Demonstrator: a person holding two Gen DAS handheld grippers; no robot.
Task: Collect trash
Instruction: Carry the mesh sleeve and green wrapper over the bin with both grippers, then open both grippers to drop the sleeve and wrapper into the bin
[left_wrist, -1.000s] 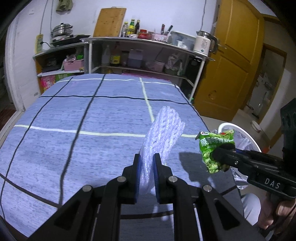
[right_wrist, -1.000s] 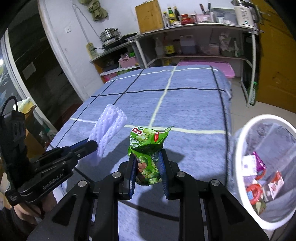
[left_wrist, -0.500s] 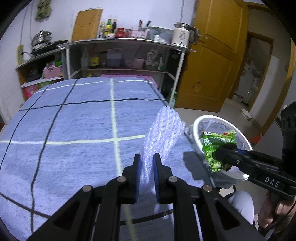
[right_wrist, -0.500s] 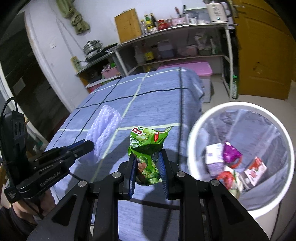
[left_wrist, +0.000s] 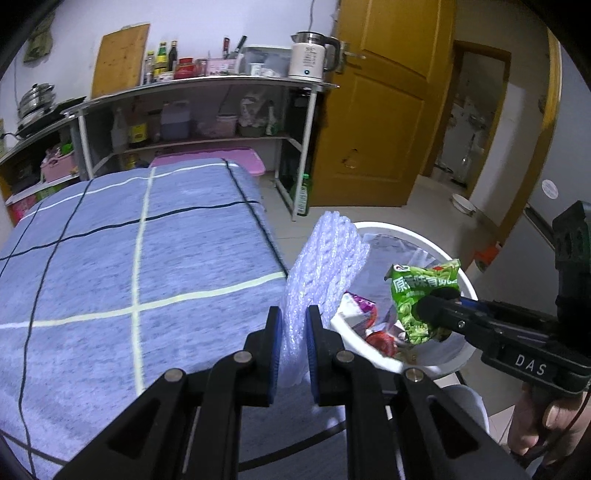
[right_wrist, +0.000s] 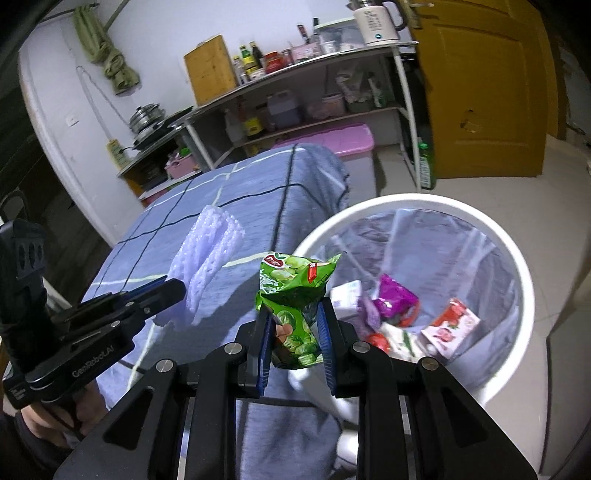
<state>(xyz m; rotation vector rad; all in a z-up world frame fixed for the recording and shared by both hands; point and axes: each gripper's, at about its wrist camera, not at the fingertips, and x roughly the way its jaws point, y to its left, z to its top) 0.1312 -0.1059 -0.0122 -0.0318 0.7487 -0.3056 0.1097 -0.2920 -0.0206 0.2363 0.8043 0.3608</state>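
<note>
My left gripper (left_wrist: 292, 325) is shut on a white foam fruit net (left_wrist: 325, 266), held over the table's right edge beside the bin; the net also shows in the right wrist view (right_wrist: 207, 258). My right gripper (right_wrist: 293, 325) is shut on a green snack wrapper (right_wrist: 295, 291), seen in the left wrist view (left_wrist: 424, 295) above the bin. The white round trash bin (right_wrist: 524, 280) has a clear liner and holds several wrappers (right_wrist: 391, 306). Its rim shows in the left wrist view (left_wrist: 391, 230).
The table with a blue checked cloth (left_wrist: 129, 277) lies to the left. A metal shelf rack (left_wrist: 207, 85) with bottles and a kettle stands behind. A yellow door (left_wrist: 380, 110) and tiled floor (right_wrist: 480, 192) are to the right.
Both grippers have swung right, away from the table toward the bin. The green wrapper is now over the bin opening and the foam net is at its rim. Both grips are unchanged.
</note>
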